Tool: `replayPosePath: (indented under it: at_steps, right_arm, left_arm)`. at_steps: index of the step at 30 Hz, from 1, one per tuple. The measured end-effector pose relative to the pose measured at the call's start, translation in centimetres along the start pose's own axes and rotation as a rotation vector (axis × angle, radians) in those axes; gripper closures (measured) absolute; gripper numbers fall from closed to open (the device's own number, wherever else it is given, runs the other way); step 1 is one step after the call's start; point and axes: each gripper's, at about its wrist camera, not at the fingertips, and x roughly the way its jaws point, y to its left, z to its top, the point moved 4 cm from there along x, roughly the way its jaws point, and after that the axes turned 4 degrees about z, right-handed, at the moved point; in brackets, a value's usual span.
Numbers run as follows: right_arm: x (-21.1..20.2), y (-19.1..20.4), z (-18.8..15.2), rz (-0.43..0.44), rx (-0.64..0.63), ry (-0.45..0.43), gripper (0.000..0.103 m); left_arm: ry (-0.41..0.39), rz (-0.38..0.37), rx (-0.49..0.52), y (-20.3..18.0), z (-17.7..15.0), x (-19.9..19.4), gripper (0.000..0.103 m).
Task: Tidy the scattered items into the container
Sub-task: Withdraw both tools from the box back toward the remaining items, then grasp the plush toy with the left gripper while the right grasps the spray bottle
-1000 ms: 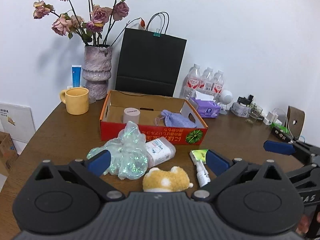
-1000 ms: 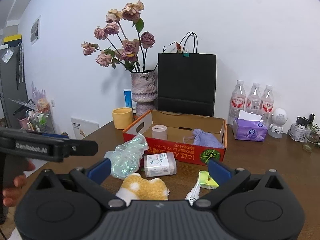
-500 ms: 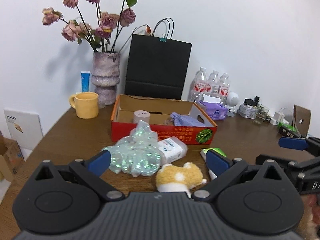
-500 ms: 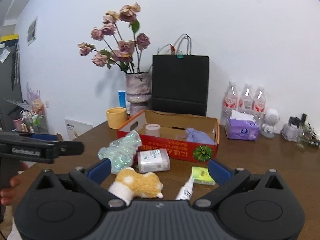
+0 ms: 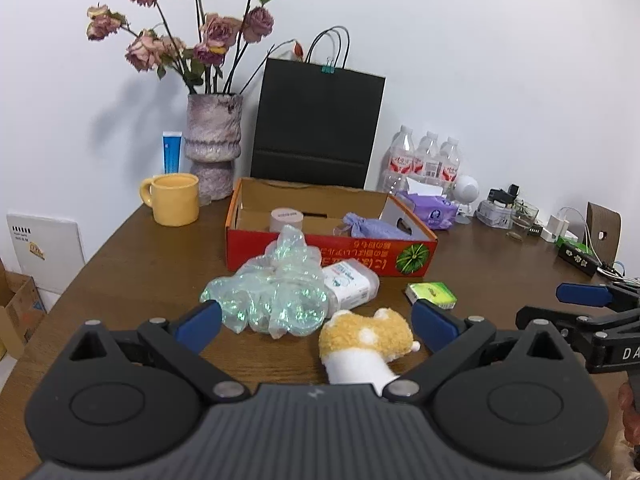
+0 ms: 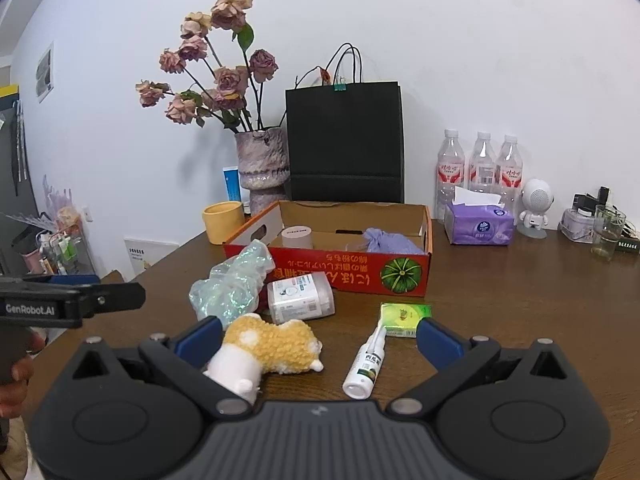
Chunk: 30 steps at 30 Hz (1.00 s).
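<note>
— Where do the two tools stand?

— Both hang above the near edge of the worktop (image 6: 520, 300), each released and gripping nothing. The left tool (image 5: 316, 322) has its blue fingers spread wide; the right tool (image 6: 318, 336) is spread the same way.

— What lies ahead of the left one?

— The crinkled iridescent bag (image 5: 272, 292) sits just beyond its left finger, touching a clear plastic tub (image 5: 352, 284) with a white label. The plush toy (image 5: 366, 344), yellow with a white underside, lies between the fingers, nearer the right one. A green packet (image 5: 431, 293) rests just past the right fingertip.

— And the right one?

— The same plush toy (image 6: 268, 346) lies against its left finger, partly under it. A small white spray bottle (image 6: 366, 364) lies between the fingers, nozzle pointing away, its tip touching the green packet (image 6: 405, 317) just beside the right finger. The bag (image 6: 232, 284) and tub (image 6: 300, 295) are further ahead, to the left.

— The container?

— The red cardboard box (image 6: 352, 276) stands beyond all the scattered things, straight ahead of both tools. Inside it — a pale round jar (image 6: 297, 237) at the left and a lilac cloth pouch (image 6: 390, 240) at the right.

— Behind the box?

— A black paper bag (image 5: 316, 128), a vase (image 5: 214, 144) of dried roses and a yellow mug (image 5: 174, 199) to the left, water bottles (image 6: 480, 168) to the right.
</note>
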Motion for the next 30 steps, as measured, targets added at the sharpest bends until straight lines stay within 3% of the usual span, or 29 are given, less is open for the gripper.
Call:
replayPosePath:
  at_steps: [6,30]
  right_arm:
    - [0.7,-0.5,-0.4,-0.007,0.02,0.015,0.0]
    - [4.8,-3.3,-2.5,-0.031,0.083,0.098,0.0]
  left_arm:
    - [0.054,0.012,-0.019,0.7,-1.2,1.4,0.0]
    - [0.141,0.011,-0.017,0.1,-2.6,5.3,0.0]
